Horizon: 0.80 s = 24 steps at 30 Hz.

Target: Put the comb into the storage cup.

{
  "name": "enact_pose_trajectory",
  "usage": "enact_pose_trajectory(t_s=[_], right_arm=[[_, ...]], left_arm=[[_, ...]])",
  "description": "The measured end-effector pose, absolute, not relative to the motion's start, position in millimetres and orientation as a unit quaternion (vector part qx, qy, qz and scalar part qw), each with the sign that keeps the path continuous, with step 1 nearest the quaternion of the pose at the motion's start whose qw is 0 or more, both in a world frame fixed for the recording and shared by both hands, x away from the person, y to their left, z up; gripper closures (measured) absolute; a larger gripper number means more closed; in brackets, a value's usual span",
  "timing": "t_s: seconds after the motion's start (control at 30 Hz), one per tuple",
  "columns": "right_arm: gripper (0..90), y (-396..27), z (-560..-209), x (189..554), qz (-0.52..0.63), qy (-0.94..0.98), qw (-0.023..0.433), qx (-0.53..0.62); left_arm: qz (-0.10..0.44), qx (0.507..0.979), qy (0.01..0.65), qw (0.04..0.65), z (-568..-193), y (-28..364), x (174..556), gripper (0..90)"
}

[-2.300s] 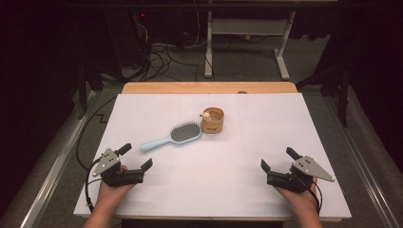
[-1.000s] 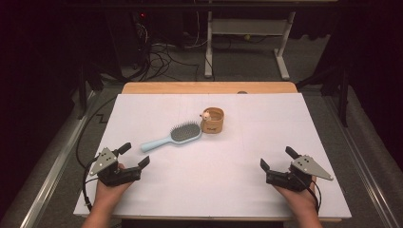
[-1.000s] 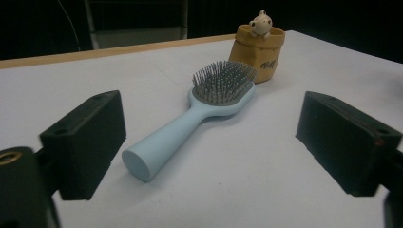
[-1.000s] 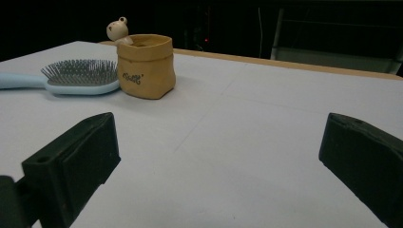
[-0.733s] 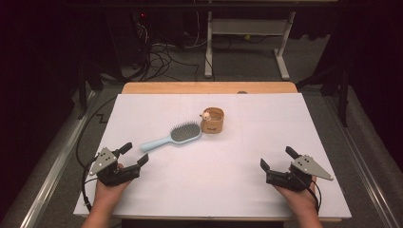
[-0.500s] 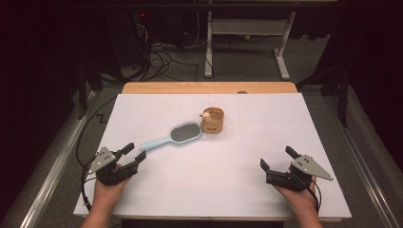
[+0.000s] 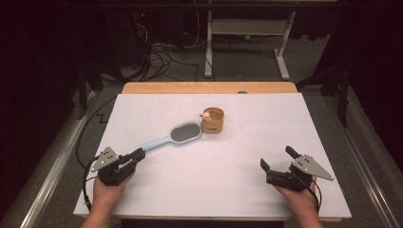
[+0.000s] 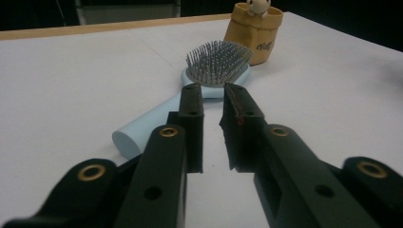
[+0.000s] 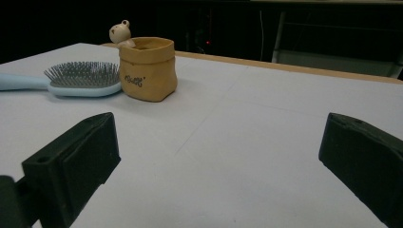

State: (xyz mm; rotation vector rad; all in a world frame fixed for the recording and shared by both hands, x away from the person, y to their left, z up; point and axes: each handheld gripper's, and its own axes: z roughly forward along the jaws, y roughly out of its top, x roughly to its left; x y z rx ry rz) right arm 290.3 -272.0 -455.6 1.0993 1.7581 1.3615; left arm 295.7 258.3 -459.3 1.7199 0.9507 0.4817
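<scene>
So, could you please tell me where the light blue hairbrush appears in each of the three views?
High view: the hairbrush lies left of centre, handle end by the left gripper.
Left gripper view: upper middle, handle running down-left beside the nearly closed jaws.
Right gripper view: upper left, handle cut off by the edge.
Shared landmark: the yellow pouch-shaped holder with a small figure on its rim, right beside the bristle head.

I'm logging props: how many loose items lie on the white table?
2: a hairbrush left of centre, handle toward the left gripper, and a small pot beside the brush's head.
</scene>
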Motion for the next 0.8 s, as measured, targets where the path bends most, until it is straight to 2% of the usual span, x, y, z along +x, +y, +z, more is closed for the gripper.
enact_pose_trajectory(t_s=[0.13, 0.5, 0.8], right_arm=[[0.3, -271.7, -456.4, 290.7, 0.52, 0.67, 0.322, 0.421], [0.8, -273.2, -457.1, 292.6, 0.524, 0.667, 0.318, 0.423], [0.9, -274.6, -456.8, 293.1, 0.527, 0.665, 0.318, 0.422]], left_arm=[[0.209, 0.722, 0.408, 0.519, -458.3, 255.0, 299.4, 90.0], [0.199, 0.754, 0.466, 0.417, -454.1, 224.3, 367.6, 90.0], [0.194, 0.775, 0.484, 0.358, -456.6, 201.6, 398.8, 90.0]])
